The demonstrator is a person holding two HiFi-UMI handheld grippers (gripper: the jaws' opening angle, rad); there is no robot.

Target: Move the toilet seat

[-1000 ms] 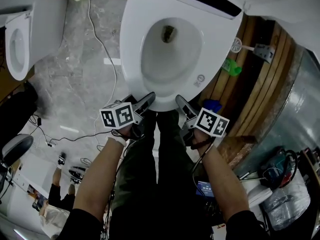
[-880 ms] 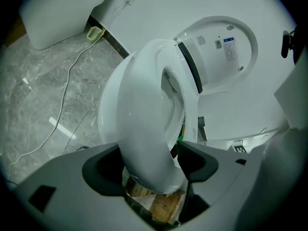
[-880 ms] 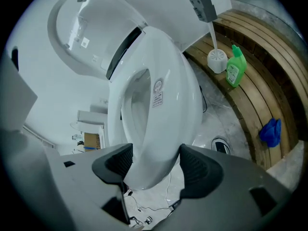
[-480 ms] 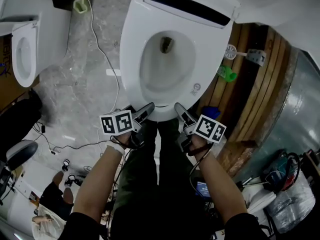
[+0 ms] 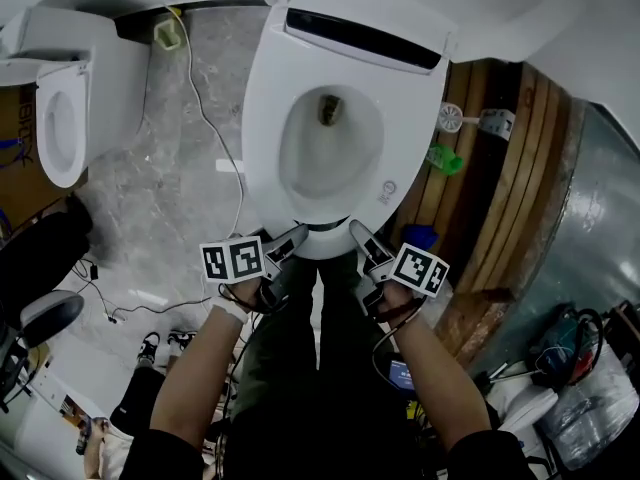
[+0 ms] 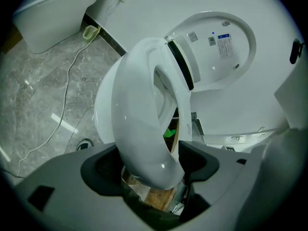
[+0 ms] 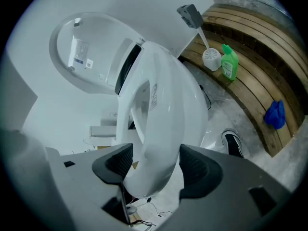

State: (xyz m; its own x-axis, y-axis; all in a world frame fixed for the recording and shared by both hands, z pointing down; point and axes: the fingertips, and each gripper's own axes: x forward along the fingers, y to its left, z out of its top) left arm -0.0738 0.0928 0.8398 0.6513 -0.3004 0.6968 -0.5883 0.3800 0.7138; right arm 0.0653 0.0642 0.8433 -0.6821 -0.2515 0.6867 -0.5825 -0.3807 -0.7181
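The white toilet seat [image 5: 262,118] rings the bowl, and its lid [image 6: 216,47] stands up at the back. The seat's front rim is lifted off the bowl [image 6: 102,114]. My left gripper [image 5: 295,236] holds the front rim left of centre. Its jaws have just been opening, and the seat [image 6: 139,105] fills the gap between them, touching both pads. My right gripper [image 5: 357,230] holds the rim right of centre, and there too the seat [image 7: 163,119] lies between both pads.
A second toilet [image 5: 65,98] stands at the left, and a white cable [image 5: 205,98] trails over the marble floor. Curved wooden slats [image 5: 500,198] at the right carry a green bottle [image 7: 230,61], a brush [image 5: 450,118] and a blue cloth [image 7: 275,113]. The person's legs stand below the bowl.
Both grippers have risen with the seat's front rim between their jaws. The head view has shifted, so the toilet sits lower and more of its lid shows.
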